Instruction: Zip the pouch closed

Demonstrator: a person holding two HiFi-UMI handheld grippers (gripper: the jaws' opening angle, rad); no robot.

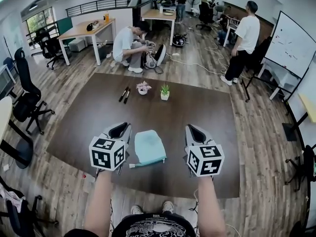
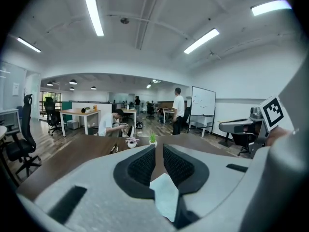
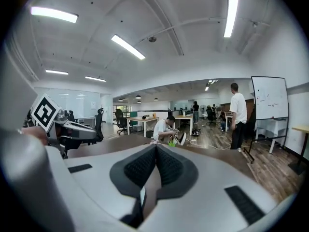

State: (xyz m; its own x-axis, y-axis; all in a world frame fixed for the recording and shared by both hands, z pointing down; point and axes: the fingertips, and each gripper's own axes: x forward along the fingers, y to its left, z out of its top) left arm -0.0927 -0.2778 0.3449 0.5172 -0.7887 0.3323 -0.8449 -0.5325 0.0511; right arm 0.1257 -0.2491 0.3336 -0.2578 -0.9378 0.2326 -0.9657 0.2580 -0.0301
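pouch [image 1: 150, 147], soft teal fabric, flat on table [image 1: 187, 117]; l fingers [image 2: 143, 167] barely apart, r fingers [image 3: 169, 166] together.

Grey left gripper [image 1: 121, 128], matching right gripper [image 1: 193, 130], black ribbed pads [image 2: 142, 166], square-marker cubes [image 1: 107, 152] (black-and-white), black printed shirt [image 1: 153, 227]

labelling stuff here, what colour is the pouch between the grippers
Pale blue-green pouch; it shows best in the head view.

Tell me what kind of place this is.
Most likely an open-plan office: rows of desks, wheeled office chairs and a whiteboard on a stand.
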